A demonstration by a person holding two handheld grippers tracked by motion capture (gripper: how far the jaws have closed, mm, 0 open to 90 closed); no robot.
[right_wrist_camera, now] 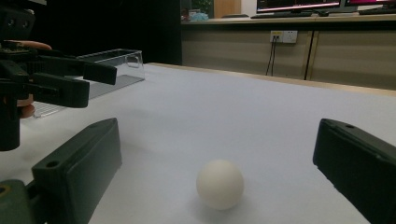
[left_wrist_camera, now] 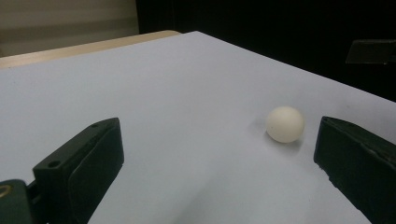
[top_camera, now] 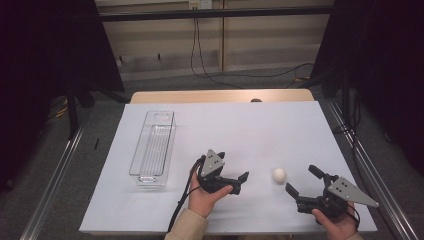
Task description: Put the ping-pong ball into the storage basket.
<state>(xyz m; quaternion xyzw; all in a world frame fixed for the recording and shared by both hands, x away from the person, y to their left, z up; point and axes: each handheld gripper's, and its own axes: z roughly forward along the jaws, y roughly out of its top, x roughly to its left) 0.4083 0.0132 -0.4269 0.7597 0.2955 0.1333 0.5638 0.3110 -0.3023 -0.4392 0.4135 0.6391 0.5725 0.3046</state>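
Ball: a plain white ball rests on the white tabletop, between the two grippers and apart from both; no print can be made out on it.
Left gripper: fingers released and wide, holding nothing, the ball just beyond them.
Right gripper: fingers spread wide and bare, the ball lying ahead between them.
Clear bin: a long see-through container at the tabletop's left, well apart from the ball.
Writing: nothing readable on any item.
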